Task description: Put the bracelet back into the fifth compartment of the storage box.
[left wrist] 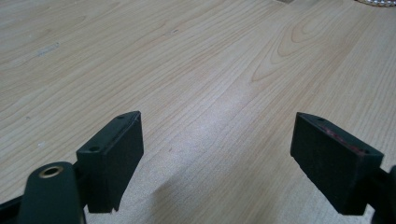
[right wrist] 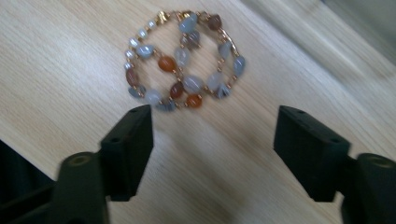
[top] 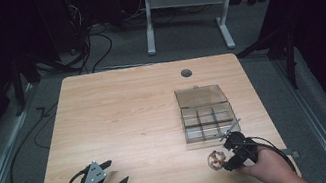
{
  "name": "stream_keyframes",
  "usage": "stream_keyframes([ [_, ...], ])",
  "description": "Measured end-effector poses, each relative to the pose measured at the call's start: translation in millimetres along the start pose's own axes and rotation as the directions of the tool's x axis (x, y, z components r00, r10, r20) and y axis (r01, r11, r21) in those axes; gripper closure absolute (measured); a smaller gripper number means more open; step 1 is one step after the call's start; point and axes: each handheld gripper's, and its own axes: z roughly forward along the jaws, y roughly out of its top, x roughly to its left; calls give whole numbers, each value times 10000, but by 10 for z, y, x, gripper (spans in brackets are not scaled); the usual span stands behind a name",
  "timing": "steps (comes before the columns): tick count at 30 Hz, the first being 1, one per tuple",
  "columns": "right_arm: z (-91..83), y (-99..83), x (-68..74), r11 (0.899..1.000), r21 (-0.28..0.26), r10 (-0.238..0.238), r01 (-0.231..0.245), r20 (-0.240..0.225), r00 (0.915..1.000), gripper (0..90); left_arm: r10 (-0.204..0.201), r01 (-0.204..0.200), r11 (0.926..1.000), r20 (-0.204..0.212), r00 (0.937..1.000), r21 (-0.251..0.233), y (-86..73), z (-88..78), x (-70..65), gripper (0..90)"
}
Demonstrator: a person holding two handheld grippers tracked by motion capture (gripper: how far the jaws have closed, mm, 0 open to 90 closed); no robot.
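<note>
A beaded bracelet point(top: 215, 160) of grey, orange and pearl stones lies near the table's front right edge; in the right gripper view the bracelet point(right wrist: 183, 63) rests on the wood just beyond the jaws. My right gripper point(top: 228, 153) is open right beside it, with nothing between its jaws point(right wrist: 212, 147). My left gripper point(top: 114, 173) rests at the front left of the table, also open, and its view has bare wood between the jaws point(left wrist: 217, 158).
A clear plastic compartment box point(top: 206, 119) with its lid folded back stands right of centre, just beyond my right gripper. A round cable hole point(top: 186, 73) sits near the far edge. A pearl strand point(left wrist: 378, 3) peeks in at the left gripper view's top right corner.
</note>
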Motion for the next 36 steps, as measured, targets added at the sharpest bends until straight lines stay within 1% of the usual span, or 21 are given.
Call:
stream_keyframes([
  [3,42,59,30,9999,68,-78,79,-85,9999,225,13,-13,10000,-1,10000,-25,-1,0,-3,177],
  [5,65,92,53,9997,121,-199,199,24,9998,204,27,-27,10000,-4,10000,-32,-2,-1,-4,178],
  [7,96,145,83,9995,222,-204,206,-83,9998,152,21,-21,10000,8,10000,-32,-2,-1,-4,178],
  [8,114,165,85,9992,207,-347,350,-134,9993,139,21,-21,10000,16,10000,-35,-2,-1,-4,178],
  [10,141,199,116,9992,225,-328,330,-85,9994,117,25,-25,10000,25,10000,-36,-2,-2,-3,179],
  [15,208,256,172,9984,308,-476,477,-54,9989,115,30,-30,10000,44,10000,-51,-3,-3,-4,178],
  [16,247,275,214,9968,460,-666,656,211,9976,140,33,-33,10000,37,10000,-56,-3,-4,-4,179],
  [17,257,278,234,9967,421,-712,696,378,9967,140,35,-35,10000,40,10000,-54,-3,-4,-5,178],
  [19,256,286,246,9959,464,-789,772,371,9962,141,34,-34,10000,40,10000,-52,-3,-4,-4,179],
  [20,250,298,249,9959,447,-800,784,362,9961,185,30,-30,10000,49,10000,-51,-3,-3,-5,179],
  [21,250,298,249,9959,447,-800,784,362,9961,185,30,-30,10000,49,10000,-51,-3,-3,-5,179],
  [24,223,301,232,9963,270,-821,812,355,9960,289,39,-39,10000,47,10000,-48,-3,-3,-6,179],
  [27,200,302,227,9958,292,-875,865,336,9956,387,40,-39,10000,45,10000,-39,-3,-2,-6,179],
  [28,185,300,224,9955,272,-919,910,338,9952,458,50,-49,10000,31,10000,-42,-3,-3,-6,179],
  [30,178,296,224,9952,262,-951,942,354,9948,485,54,-54,10000,31,10000,-39,-3,-3,-7,179],
  [31,174,289,216,9953,194,-951,945,356,9948,528,50,-50,10000,37,10000,-39,-3,-3,-8,179],
  [32,163,278,208,9948,160,-1010,1005,367,9942,604,53,-52,10000,41,10000,-38,-3,-3,-7,179],
  [33,163,278,208,9948,160,-1010,1005,367,9942,604,53,-52,10000,41,10000,-38,-3,-3,-7,179],
  [34,155,268,211,9951,164,-985,980,350,9945,689,55,-55,10000,43,10000,-39,-3,-3,-8,179],
  [35,155,268,211,9951,164,-985,980,350,9945,689,55,-55,10000,43,10000,-39,-3,-3,-8,179],
  [36,152,265,212,9941,175,-1079,1074,328,9936,718,58,-58,10000,45,10000,-39,-3,-3,-8,179],
])
